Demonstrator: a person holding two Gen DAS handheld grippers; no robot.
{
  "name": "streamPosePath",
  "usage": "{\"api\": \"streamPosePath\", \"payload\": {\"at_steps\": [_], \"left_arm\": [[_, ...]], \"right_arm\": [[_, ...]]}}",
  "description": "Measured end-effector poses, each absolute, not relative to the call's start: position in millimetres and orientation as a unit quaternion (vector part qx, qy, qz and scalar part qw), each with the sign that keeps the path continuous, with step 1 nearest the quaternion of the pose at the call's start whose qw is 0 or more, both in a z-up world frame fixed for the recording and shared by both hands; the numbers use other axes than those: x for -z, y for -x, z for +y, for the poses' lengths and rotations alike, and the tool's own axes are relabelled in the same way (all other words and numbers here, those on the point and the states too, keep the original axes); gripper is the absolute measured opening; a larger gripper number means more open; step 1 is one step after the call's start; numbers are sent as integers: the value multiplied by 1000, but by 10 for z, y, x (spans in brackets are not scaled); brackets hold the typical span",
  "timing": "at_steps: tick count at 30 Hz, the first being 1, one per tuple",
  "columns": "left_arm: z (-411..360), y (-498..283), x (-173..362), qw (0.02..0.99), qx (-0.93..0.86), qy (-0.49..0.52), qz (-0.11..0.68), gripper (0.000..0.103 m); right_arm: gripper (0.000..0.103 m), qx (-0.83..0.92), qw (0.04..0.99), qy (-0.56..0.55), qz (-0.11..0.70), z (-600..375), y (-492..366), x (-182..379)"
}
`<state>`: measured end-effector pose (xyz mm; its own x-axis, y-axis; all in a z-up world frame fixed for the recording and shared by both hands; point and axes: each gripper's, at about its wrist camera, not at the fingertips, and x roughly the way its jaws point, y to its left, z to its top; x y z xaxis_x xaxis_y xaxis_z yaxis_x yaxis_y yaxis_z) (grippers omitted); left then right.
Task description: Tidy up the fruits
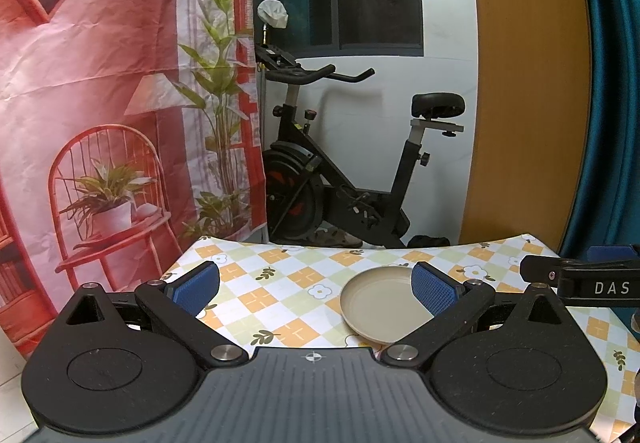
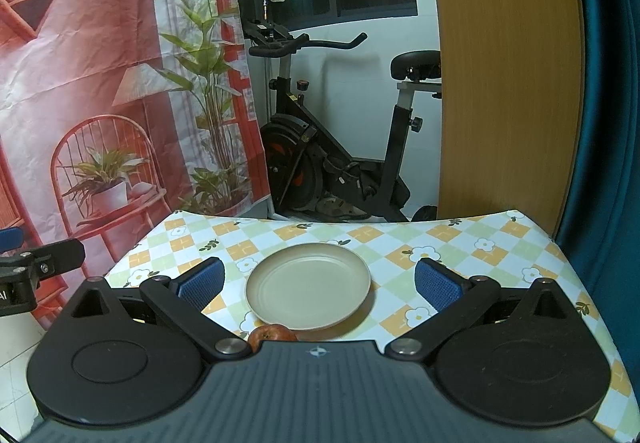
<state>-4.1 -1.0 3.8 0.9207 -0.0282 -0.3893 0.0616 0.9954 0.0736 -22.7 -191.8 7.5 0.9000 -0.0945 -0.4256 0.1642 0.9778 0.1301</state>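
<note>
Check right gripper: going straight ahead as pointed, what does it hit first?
Probably the beige plate, lying between the open right gripper fingers' line. The red fruit sits nearer but below the body; depth unclear.

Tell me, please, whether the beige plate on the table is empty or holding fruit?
Empty: the plate shows only bare beige inside. The red fruit sits on the tablecloth at its near rim.

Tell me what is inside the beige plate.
Nothing shows inside the beige plate; its bowl is bare in the right wrist view. A reddish fruit lies outside its near rim, mostly hidden by the gripper body.
</note>
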Motion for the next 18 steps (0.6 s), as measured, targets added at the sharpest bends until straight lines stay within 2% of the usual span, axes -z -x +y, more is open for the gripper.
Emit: {"api": "streamPosePath", "payload": {"at_steps": [18], "left_arm": [[15, 40, -37, 978, 27, -38, 201, 103]], "right_arm": [[103, 67, 971, -81, 213, -1902, 241, -56]]}}
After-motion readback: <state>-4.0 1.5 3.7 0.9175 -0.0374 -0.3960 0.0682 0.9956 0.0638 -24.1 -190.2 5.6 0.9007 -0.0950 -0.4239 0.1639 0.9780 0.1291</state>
